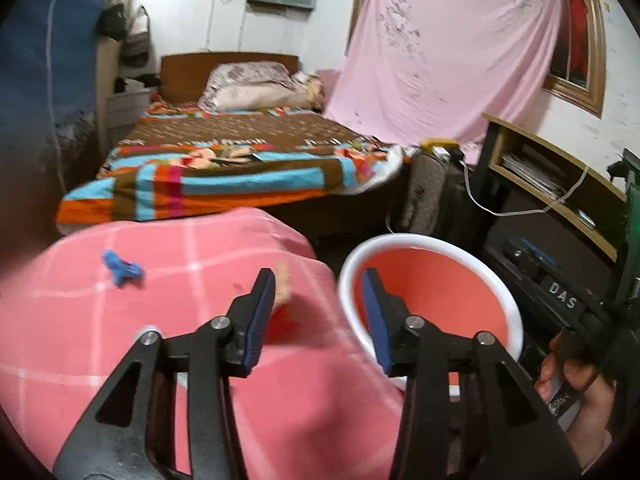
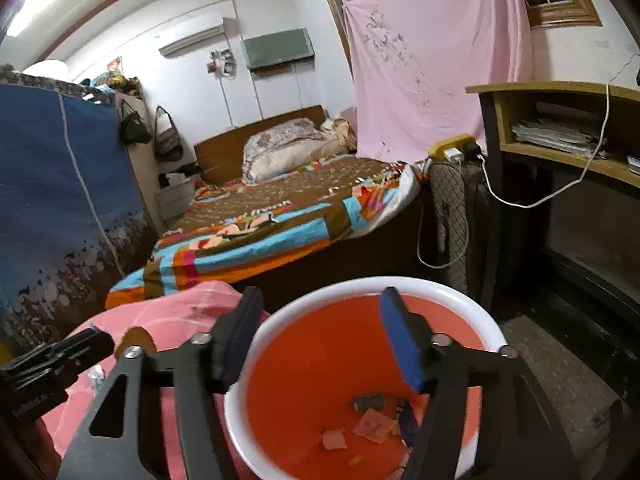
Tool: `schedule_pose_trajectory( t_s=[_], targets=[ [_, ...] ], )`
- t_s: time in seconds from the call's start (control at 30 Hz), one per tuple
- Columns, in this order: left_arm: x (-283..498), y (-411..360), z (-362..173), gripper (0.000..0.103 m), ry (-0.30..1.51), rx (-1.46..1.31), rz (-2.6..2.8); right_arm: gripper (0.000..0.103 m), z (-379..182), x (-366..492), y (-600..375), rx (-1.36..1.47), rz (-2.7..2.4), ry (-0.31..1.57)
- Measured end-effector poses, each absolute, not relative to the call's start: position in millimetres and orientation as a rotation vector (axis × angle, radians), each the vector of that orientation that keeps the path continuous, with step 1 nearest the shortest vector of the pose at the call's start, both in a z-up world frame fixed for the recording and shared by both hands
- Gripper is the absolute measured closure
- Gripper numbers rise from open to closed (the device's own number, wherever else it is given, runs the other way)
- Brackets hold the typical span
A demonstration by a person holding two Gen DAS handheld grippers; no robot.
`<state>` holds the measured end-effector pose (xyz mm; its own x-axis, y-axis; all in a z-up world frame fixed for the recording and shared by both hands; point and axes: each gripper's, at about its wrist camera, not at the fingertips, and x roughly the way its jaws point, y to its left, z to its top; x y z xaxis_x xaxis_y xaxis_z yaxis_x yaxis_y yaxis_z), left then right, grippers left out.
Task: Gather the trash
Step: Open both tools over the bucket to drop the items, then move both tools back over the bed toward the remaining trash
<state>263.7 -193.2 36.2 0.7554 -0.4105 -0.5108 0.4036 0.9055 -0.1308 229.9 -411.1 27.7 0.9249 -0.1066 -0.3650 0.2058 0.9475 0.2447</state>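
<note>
Blue scrap (image 1: 122,271) on the pink checked cloth (image 1: 192,380), ahead-left of the left gripper (image 1: 320,300), nearer than the right. Both agape, holding nothing. Right gripper (image 2: 320,328) over the red bin (image 2: 460,304), 1 heap of scraps (image 2: 372,426) inside.

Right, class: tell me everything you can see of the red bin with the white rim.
The bin is a round, plastic-looking tub, red inside with a thick white rim, standing upright and open beside the pink checked cloth. Small paper scraps lie at its bottom. The right tongs hang open above it, holding nothing.
</note>
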Motion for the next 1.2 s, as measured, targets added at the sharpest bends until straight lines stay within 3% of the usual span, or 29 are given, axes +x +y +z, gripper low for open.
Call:
schedule_pose_trajectory(
  t_s=[0.17,0.23,0.3,0.37,0.47,0.9,1.2],
  targets=[
    [261,-163,45,0.060,0.508,-0.041,-0.375,0.029,36,231,-393,0.265,-0.123,0.291],
    [259,-148,48,0.053,0.480,-0.062,-0.336,0.020,40,231,-384,0.253,-0.107,0.258],
    [258,-134,50,0.035,0.452,-0.089,-0.296,0.011,44,231,-375,0.237,-0.092,0.229],
    [255,-114,52,0.025,0.404,-0.141,-0.247,0.000,47,231,-366,0.218,-0.082,0.201],
    [249,-89,53,0.011,0.328,-0.212,-0.179,0.000,51,232,-354,0.203,-0.056,0.168],
    [225,-33,49,0.011,0.172,-0.183,-0.037,0.000,61,225,-296,0.081,0.100,0.013],
    [222,-26,42,0.011,0.176,-0.110,-0.073,0.000,44,247,-261,-0.071,0.153,0.172]
  ],
)
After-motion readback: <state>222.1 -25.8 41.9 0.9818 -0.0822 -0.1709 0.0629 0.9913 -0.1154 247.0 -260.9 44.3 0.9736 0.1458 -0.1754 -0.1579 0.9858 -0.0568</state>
